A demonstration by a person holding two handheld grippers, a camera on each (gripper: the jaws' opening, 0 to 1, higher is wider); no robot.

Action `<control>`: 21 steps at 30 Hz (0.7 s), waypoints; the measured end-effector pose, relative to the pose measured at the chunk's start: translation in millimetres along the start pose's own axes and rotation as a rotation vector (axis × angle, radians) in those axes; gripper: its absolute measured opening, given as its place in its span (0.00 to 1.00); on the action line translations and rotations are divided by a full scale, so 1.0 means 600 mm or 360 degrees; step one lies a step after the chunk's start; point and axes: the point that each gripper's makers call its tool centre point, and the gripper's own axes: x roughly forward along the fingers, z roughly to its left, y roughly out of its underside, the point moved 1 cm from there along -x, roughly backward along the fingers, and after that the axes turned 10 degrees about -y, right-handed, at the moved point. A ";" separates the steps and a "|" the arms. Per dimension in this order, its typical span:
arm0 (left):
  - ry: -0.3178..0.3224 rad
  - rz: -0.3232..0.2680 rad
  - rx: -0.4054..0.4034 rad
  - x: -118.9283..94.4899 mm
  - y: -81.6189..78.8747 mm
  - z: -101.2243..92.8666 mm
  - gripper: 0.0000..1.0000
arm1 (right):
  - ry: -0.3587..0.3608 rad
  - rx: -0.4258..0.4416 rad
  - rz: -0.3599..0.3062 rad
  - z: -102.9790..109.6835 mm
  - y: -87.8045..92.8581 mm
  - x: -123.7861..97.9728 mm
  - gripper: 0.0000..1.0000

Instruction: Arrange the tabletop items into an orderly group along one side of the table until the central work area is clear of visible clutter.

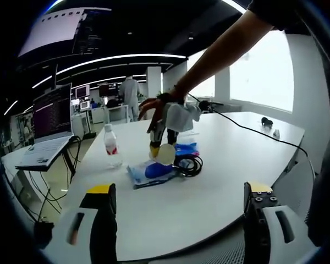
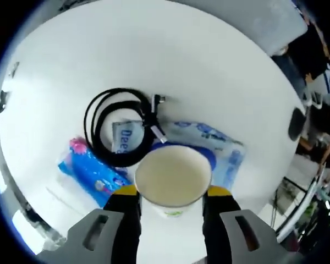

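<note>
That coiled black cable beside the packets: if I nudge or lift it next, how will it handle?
The black cable will probably be floppy: its loops lie loose with no tie visible, so lifting one strand may uncoil it. Its plug end sticks out free and could swing or snag. Part of it rests on a wipes packet, so pushing may drag that along.

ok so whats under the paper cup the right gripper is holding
Below the paper cup, held in the right gripper, lies a blue-and-white wipes pack on the white table, beside a coiled black cable. The cup hides the pack's middle.
</note>
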 end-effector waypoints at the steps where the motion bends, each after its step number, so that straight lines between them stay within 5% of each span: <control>1: 0.0000 -0.0001 -0.0001 0.000 -0.001 0.000 0.96 | 0.0009 0.0015 -0.0005 0.000 -0.001 0.000 0.40; 5: 0.0004 -0.0004 -0.0001 0.001 -0.002 -0.001 0.96 | 0.0094 0.0176 -0.0032 -0.010 -0.003 -0.009 0.39; 10: 0.0013 -0.0005 0.0006 0.002 -0.003 -0.004 0.96 | 0.0116 0.0167 -0.0013 -0.008 -0.008 -0.014 0.39; 21: 0.0012 0.0001 -0.0002 0.002 -0.003 -0.005 0.96 | 0.0268 0.0469 -0.0088 -0.031 -0.012 -0.020 0.38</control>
